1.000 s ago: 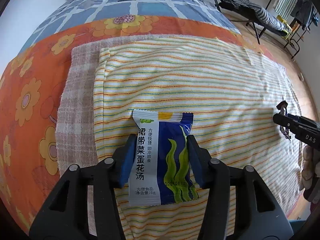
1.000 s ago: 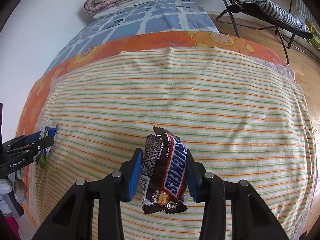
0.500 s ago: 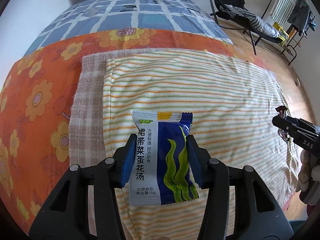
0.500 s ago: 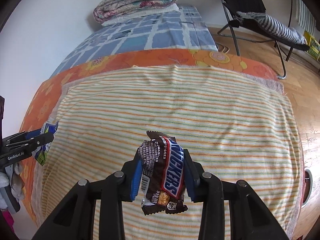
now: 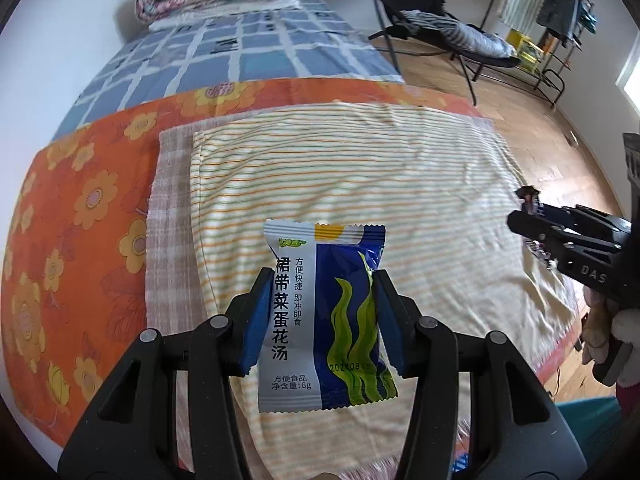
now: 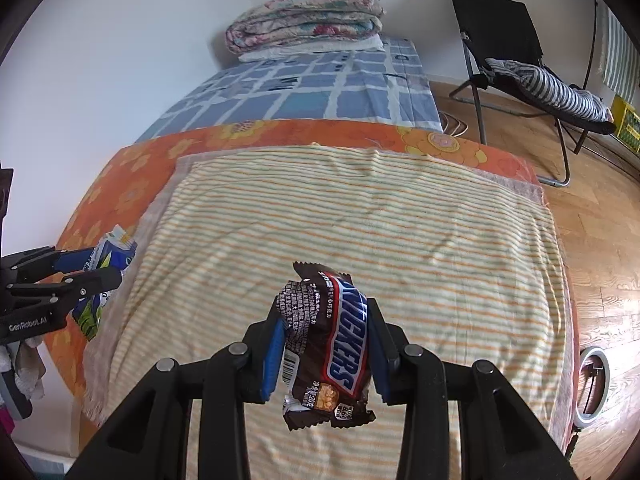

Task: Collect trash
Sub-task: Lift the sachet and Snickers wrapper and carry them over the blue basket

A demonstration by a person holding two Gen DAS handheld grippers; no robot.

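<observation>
My left gripper (image 5: 322, 312) is shut on a blue and white soup packet (image 5: 324, 312) and holds it above the striped towel (image 5: 360, 184) on the bed. My right gripper (image 6: 326, 344) is shut on a brown Snickers wrapper (image 6: 328, 344), also held above the towel (image 6: 360, 216). The right gripper shows at the right edge of the left wrist view (image 5: 532, 220). The left gripper with its packet shows at the left edge of the right wrist view (image 6: 96, 272).
The bed has an orange flowered sheet (image 5: 80, 200) and a blue checked cover (image 6: 304, 92) with a folded quilt (image 6: 304, 20) at the far end. A black folding chair (image 6: 504, 40) stands on the wooden floor at the right. A white ring (image 6: 592, 384) lies on the floor.
Both grippers have risen and pulled back from the bed, each still holding its wrapper. More of the room and floor is now in view.
</observation>
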